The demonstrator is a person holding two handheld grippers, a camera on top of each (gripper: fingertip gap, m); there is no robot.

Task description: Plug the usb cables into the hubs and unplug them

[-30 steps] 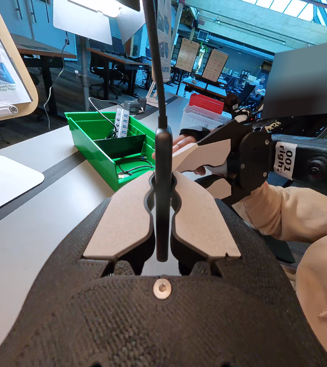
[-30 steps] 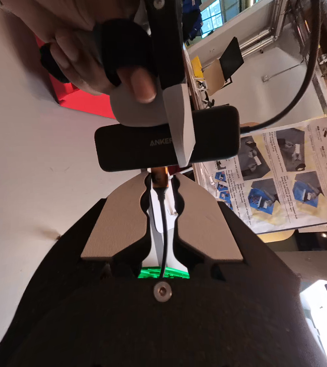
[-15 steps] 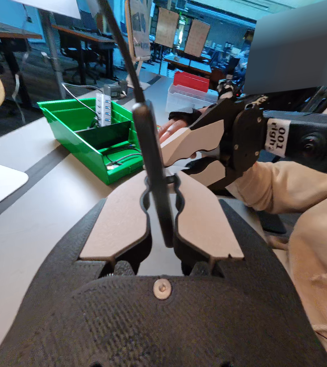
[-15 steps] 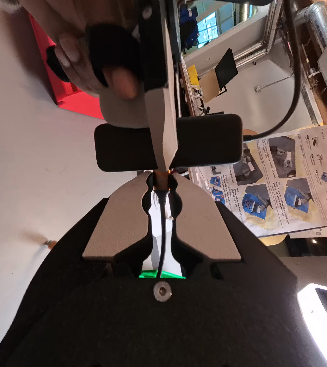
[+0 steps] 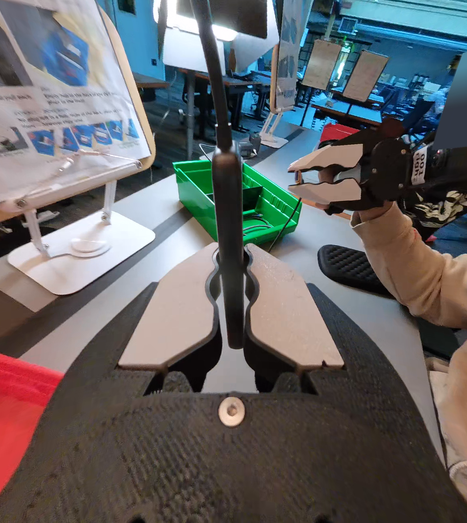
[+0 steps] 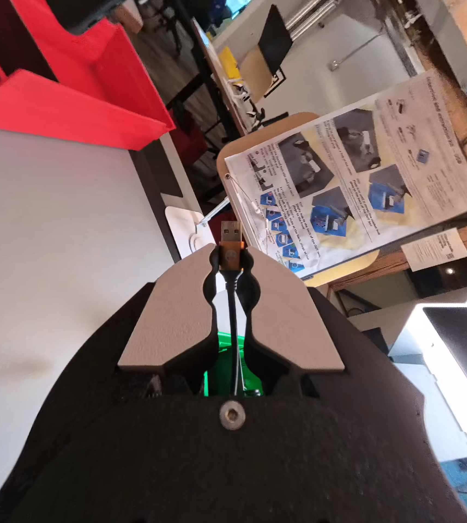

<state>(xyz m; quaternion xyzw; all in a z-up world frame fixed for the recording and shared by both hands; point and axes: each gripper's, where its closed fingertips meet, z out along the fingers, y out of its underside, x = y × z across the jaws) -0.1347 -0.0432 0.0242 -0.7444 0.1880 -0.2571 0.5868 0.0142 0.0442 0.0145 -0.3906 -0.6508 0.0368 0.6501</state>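
My left gripper [image 5: 231, 250] is shut on a black USB hub [image 5: 228, 226], held edge-on and upright above the table; its thick black cord [image 5: 212, 70] rises out of the top of the view. My right gripper [image 6: 230, 249] is shut on an orange-collared USB plug [image 6: 230, 252]; the bare metal tip [image 6: 230, 230] sticks out free and its thin black cable [image 6: 233, 325] runs back between the fingers. In the left wrist view the right gripper [image 5: 293, 178] is off to the right of the hub, apart from it, with the cable [image 5: 284, 226] hanging toward the green bin.
A green bin [image 5: 272, 203] with cables stands mid-table. An instruction sheet on a white stand [image 5: 82, 254] is at the left; it also shows in the right wrist view [image 6: 354, 181]. A red bin [image 6: 79, 93] lies beyond. A black pad [image 5: 348, 268] lies on the grey table [image 5: 141, 203].
The plug has come out of the hub. The right gripper has drawn away to the right with the plug, and the hub is no longer in the right wrist view.
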